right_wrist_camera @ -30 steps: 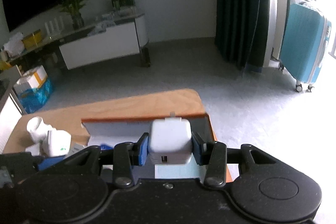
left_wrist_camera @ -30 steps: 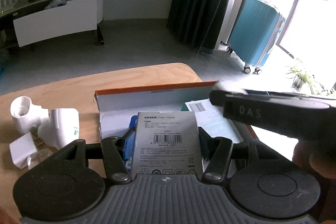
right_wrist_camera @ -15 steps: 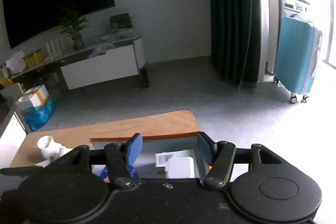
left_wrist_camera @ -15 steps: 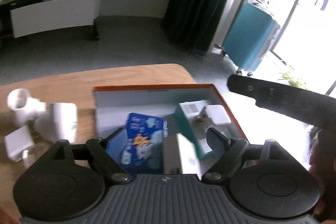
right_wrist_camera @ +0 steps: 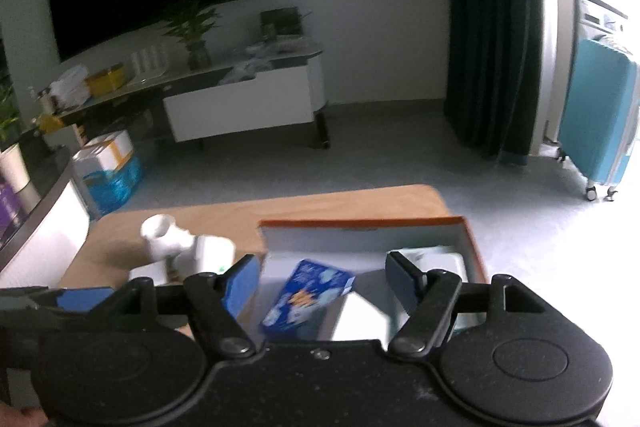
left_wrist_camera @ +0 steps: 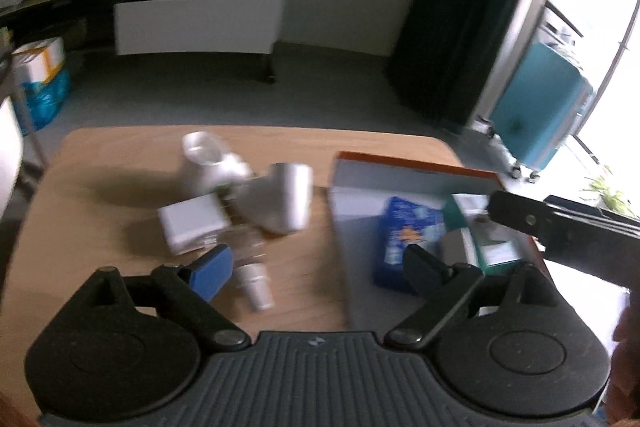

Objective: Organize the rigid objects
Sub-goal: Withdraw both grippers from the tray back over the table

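No lettering can be read; motion blur smears every label

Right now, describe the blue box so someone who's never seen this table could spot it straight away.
Find the wooden table, then the orange-rimmed open box on its right side. Inside it, toward the left, lies the blue box; its bright blue printed face sets it apart from the green-and-white carton beside it.

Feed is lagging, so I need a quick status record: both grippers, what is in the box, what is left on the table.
left gripper: jaws opening, nothing between them
right gripper: jaws opening, nothing held
box: orange-edged, holds a blue packet, a green carton and other blurred items
table: white pipe fitting, white adapter, small white pieces; blurred
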A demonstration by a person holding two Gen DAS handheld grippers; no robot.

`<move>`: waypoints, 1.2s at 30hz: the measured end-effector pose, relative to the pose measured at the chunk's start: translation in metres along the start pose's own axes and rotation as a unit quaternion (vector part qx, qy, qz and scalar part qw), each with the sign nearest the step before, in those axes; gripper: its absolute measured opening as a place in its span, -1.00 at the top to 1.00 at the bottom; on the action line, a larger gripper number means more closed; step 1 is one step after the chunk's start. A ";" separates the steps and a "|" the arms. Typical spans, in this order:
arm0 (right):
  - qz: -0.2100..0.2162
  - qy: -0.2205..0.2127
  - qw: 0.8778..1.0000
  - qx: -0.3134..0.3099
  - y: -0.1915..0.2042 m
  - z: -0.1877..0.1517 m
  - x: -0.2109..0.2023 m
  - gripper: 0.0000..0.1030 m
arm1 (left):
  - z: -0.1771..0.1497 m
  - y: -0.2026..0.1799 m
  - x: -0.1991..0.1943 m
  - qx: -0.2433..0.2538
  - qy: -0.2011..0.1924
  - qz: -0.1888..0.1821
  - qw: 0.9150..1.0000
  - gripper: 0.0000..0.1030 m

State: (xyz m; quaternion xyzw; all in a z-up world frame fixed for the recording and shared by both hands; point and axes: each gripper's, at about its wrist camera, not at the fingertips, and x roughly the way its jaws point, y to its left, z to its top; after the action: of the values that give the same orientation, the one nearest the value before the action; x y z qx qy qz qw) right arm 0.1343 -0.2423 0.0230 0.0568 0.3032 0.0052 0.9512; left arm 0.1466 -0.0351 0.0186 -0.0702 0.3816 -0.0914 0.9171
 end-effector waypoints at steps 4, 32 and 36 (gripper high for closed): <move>0.015 0.007 1.000 -0.011 0.020 -0.007 0.002 -0.61 | -0.009 0.027 -0.008 -0.023 0.001 0.025 0.999 -0.84; 0.047 0.022 0.999 -0.015 0.038 -0.028 0.014 -0.61 | -0.013 0.049 0.069 -0.043 0.018 0.095 0.994 -0.78; 0.050 0.025 0.998 -0.012 0.038 -0.028 0.017 -0.61 | -0.020 0.045 0.063 0.000 0.000 0.108 0.994 -0.06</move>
State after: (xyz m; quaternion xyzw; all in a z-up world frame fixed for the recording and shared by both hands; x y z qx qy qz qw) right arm 0.1332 -0.2005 -0.0054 0.0602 0.3234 0.0574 0.9426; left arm 0.1808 -0.0068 -0.0474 -0.0286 0.3870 0.0076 0.9216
